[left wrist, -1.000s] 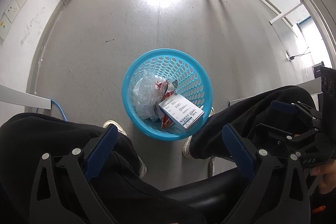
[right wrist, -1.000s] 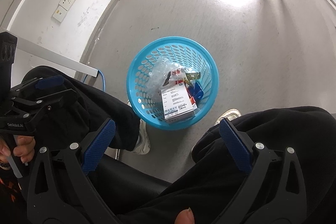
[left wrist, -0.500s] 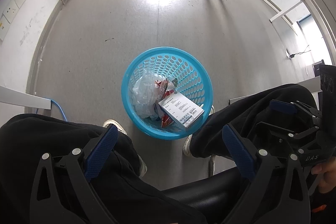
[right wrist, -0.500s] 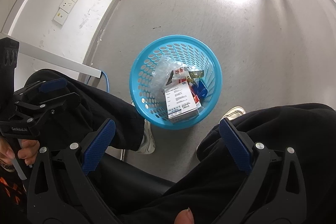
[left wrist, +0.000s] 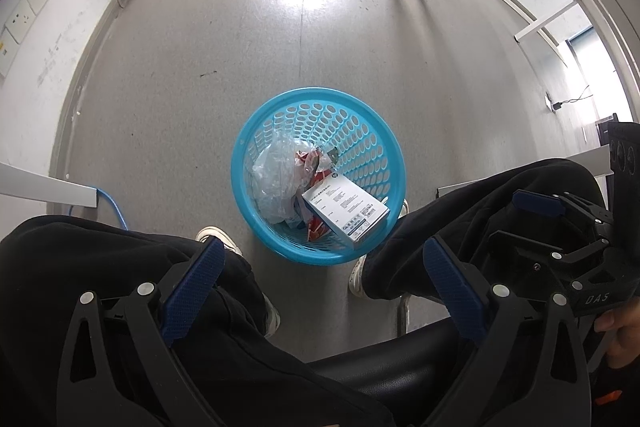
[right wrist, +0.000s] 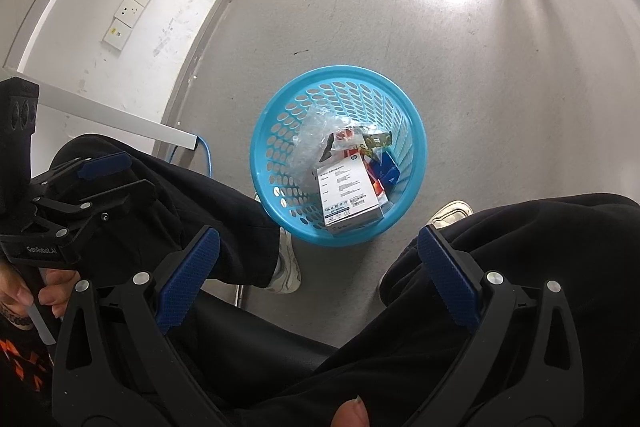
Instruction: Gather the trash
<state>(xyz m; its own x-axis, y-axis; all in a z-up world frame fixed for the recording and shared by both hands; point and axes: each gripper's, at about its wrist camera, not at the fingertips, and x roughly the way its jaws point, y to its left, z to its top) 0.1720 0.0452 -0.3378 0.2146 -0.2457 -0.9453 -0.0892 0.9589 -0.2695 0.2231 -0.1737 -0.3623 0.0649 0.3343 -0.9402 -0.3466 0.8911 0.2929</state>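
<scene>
- A round, bright blue plastic basket with a perforated wall (left wrist: 362,151) (right wrist: 280,147) stands on the grey speckled floor (left wrist: 180,75), between the seated person's two feet.
- Inside it lies the trash: a white rectangular cardboard box with printed text (left wrist: 346,207) (right wrist: 347,195) on top at the 5 o'clock side of the basket, a crumpled clear plastic bag (left wrist: 276,183) (right wrist: 316,135) at 9 o'clock, and red and blue wrappers (right wrist: 384,173) tucked under and beside the box.
- In the left wrist view the basket sits a little right of centre; in the right wrist view it sits at centre.
- The left gripper (left wrist: 320,287), black with blue ribbed pads, points down at the floor from above the person's black-trousered lap (left wrist: 120,267); its fingers are spread wide and hold nothing.
- The right gripper (right wrist: 316,275) hangs in the same downward pose over the lap, fingers likewise spread wide apart and empty.
- Each gripper shows in the other's view, gripped by a hand (right wrist: 24,291) at 8 o'clock and a hand (left wrist: 618,335) at 4 o'clock.
- White shoes (left wrist: 216,239) (right wrist: 448,213) flank the basket; a black chair seat (left wrist: 380,367) lies between the legs.
- A blue cable (left wrist: 114,205) runs along the white wall, which carries white wall sockets (right wrist: 130,11) at 10 o'clock.
</scene>
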